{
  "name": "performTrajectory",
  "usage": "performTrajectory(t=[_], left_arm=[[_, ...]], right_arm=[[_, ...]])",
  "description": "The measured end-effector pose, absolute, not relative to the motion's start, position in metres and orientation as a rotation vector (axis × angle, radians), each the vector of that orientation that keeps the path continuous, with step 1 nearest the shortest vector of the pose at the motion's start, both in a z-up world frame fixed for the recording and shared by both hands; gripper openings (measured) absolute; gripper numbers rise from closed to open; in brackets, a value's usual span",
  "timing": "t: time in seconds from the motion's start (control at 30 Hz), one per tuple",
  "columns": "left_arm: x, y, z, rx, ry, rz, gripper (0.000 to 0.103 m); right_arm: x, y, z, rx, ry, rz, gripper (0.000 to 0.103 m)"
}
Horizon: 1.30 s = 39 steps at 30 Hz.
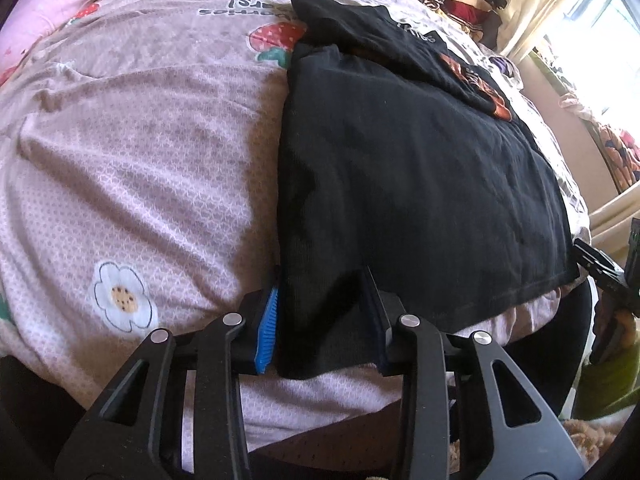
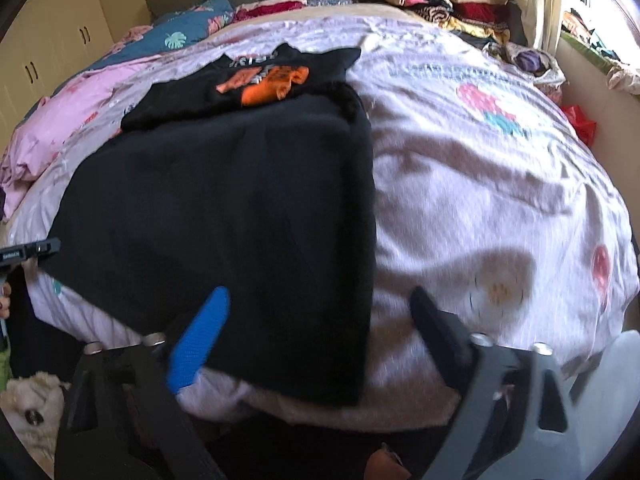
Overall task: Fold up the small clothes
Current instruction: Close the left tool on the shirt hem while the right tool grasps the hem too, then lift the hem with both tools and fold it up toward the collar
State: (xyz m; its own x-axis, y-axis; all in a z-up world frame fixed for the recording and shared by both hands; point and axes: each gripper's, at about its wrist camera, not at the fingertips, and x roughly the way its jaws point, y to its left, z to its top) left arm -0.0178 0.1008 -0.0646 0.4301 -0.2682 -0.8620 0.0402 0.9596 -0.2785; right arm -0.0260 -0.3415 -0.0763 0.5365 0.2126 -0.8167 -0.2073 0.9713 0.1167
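Bed cover (image 1: pixel 140 152), pale pink with strawberry and flower prints, fills most of both views and carries everything else. Black garment (image 1: pixel 400 168), partly folded, lies flat on the cover: right of centre in the left wrist view, left of centre in the right wrist view (image 2: pixel 224 208). Its far end, toward the top of the frame, bears an orange print (image 2: pixel 264 84) and small white lettering. Stack of folded clothes (image 2: pixel 452 4) sits at the upper right, beyond the cover, beside a curtained window. Cupboard doors (image 2: pixel 52 40) occupy the upper left of the right wrist view.

Left gripper (image 1: pixel 320 320), bottom centre of its view, is clenched on the near left corner of the black garment; the cloth is bunched between the blue pad (image 1: pixel 268 324) and the opposite dark finger, both pressing on it. Right gripper (image 2: pixel 316 320), bottom centre of its view, stands released and wide: its blue pad (image 2: pixel 200 336) lies over the garment's near hem, its dark finger (image 2: pixel 440 332) over bare cover, the garment's near right corner between them, ungripped. This view is motion-blurred.
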Motion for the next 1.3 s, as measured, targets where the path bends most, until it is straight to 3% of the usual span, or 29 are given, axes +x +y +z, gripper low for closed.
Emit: performTrajectory(t=[0.2,0.27,0.5,0.6,0.77,1.3], left_arm=[[-0.024,0.100,-0.066,-0.217,1.119,-0.196,0.028],[-0.026,0.101,-0.067,-0.222,1.122,-0.197,0.028],[-0.028,0.107,-0.068,-0.272,1.137,-0.195,0.028],[-0.029,0.107,-0.068,-0.271,1.138,-0.195,0.028],[-0.030,0.109,-0.065,-0.273,1.124,-0.187,0.006],[-0.020,0.122,0.012,-0.340,0.889,-0.250,0.003]], right_arm=[[-0.032,-0.348,-0.084,0.014,1.002,0.261,0.059],[-0.033,-0.348,-0.086,0.020,1.011,0.285,0.039],[-0.039,-0.346,-0.083,0.014,0.993,0.334,0.011],[-0.042,-0.352,-0.069,0.061,0.943,0.368,0.010],[-0.041,-0.364,-0.046,0.126,0.866,0.388,0.009],[-0.020,-0.368,0.010,0.204,0.680,0.384,0.009]])
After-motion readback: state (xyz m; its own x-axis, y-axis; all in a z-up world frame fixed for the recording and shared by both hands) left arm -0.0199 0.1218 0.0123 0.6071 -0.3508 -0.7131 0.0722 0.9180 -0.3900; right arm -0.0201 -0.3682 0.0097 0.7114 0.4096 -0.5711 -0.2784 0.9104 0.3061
